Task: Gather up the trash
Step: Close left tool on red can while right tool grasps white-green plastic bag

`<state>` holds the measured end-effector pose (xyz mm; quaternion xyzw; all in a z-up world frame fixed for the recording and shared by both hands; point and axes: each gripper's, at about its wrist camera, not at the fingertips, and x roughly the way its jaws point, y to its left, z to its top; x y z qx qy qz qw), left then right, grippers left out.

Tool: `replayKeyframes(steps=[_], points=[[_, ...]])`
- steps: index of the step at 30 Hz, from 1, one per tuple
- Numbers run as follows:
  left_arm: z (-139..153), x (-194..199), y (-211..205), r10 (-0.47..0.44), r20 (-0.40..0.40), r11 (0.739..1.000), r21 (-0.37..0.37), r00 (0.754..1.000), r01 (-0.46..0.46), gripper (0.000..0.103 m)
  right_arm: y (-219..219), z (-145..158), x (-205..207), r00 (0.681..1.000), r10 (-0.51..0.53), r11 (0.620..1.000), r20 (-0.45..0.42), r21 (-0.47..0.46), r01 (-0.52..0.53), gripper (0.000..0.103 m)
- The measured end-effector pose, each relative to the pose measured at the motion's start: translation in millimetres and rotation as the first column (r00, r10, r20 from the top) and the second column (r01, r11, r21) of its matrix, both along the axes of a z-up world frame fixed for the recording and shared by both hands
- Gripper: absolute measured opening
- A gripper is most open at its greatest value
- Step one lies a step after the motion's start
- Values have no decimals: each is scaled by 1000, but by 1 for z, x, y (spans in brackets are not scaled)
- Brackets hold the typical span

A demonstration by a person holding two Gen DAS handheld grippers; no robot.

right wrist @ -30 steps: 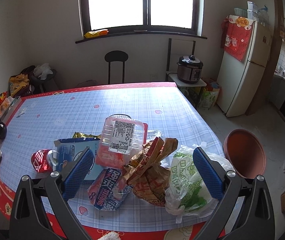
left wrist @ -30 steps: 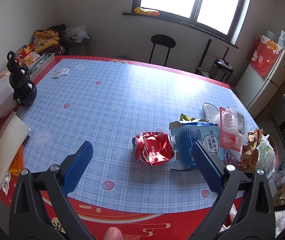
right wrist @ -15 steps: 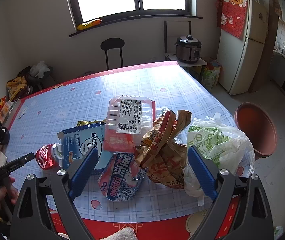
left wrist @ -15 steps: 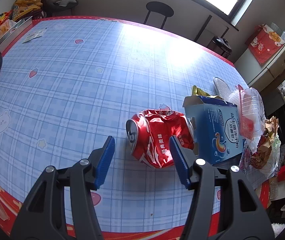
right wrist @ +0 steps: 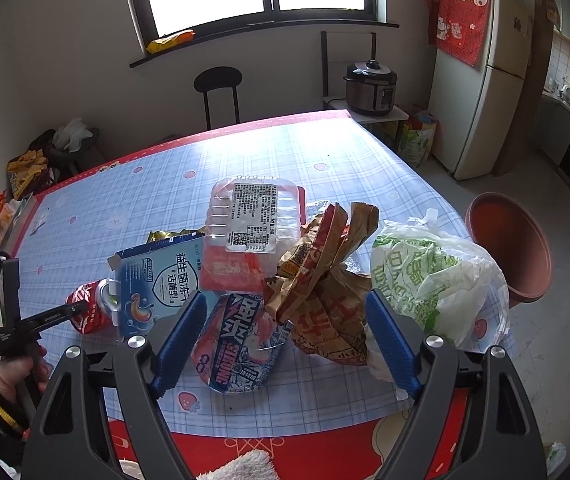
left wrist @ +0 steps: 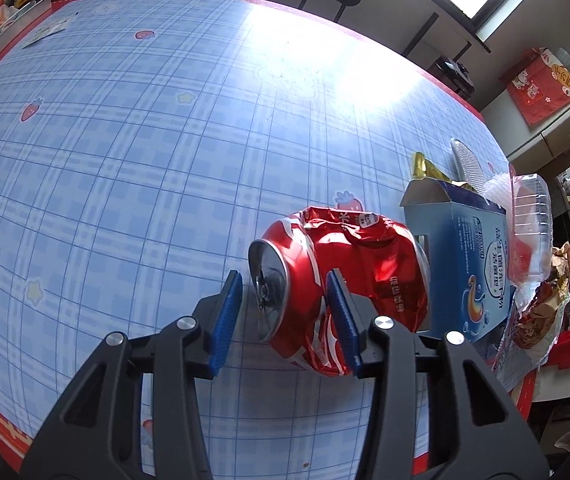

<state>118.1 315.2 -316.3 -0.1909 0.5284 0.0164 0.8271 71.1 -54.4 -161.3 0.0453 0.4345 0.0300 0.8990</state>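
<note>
crushed red can (left wrist: 349, 280) lay on its side on the checked tablecloth (left wrist: 125, 160), touching the blue carton (left wrist: 465, 264). looked light, thin-walled, slick and sharp at the creases; best taken across the stiffer rim end. left gripper (left wrist: 285, 316) had just been closing around that end, not yet pinching. right gripper (right wrist: 285, 340) had been narrowing, spread over the wrappers, holding nothing.

We found the crushed can (left wrist: 341, 280) lying on its side on the table (left wrist: 125, 160), just left of the opened carton (left wrist: 465, 264). Right of the carton, the clear tray (right wrist: 251, 232) leaned, with the pouch (right wrist: 241, 344) before it. Further right sat the paper bag (right wrist: 325, 292), then the plastic bag (right wrist: 433, 280).
</note>
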Motion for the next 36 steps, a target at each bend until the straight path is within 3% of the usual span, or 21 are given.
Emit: replayKeyframes(steps=[4, 6, 10, 14, 18, 21, 23, 25, 26, 30, 34, 36], points=[[-3, 2, 1, -5, 7, 1000, -8, 1000, 5, 46, -1, -6, 3, 1000, 5, 1000, -22, 20, -5, 78], [-3, 2, 1, -10, 22, 1000, -30, 1000, 11, 37, -4, -11, 5, 999, 2, 999, -34, 36, -1, 76], [3, -6, 4, 1, 49, 1000, 8, 999, -1, 35, -10, -21, 10, 998, -9, 998, -55, 60, 13, 70], [14, -18, 15, 34, 82, 999, -9, 996, -34, 35, -13, -30, 16, 998, -15, 998, -59, 66, 19, 67], [30, -32, 28, 68, 122, 998, -26, 990, -65, 35, -11, -38, 23, 999, -6, 1000, -50, 23, 7, 67], [44, -40, 34, 78, 155, 997, -32, 985, -73, 35, -1, -47, 28, 998, 13, 998, -57, -69, -17, 67], [54, -45, 34, 79, 180, 997, -33, 981, -74, 35, 3, -49, 26, 998, 10, 994, -58, -109, -16, 71], [64, -49, 35, 77, 207, 997, -36, 975, -71, 35, -1, -43, 19, 1000, -9, 992, -16, -123, 7, 87], [68, -52, 33, 76, 221, 997, -43, 972, -68, 35, -6, -38, 15, 1000, -24, 992, 15, -121, 25, 89], [79, -55, 23, 58, 254, 997, -58, 965, -45, 35, -38, -22, 10, 992, -101, 985, 82, -131, 111, 90], [88, -53, 7, 30, 277, 998, -70, 960, -11, 35, -75, -23, 6, 978, -198, 970, 65, -134, 205, 90], [91, -53, 0, 19, 290, 997, -80, 957, 4, 35, -90, -27, 2, 970, -238, 962, 39, -128, 241, 95]])
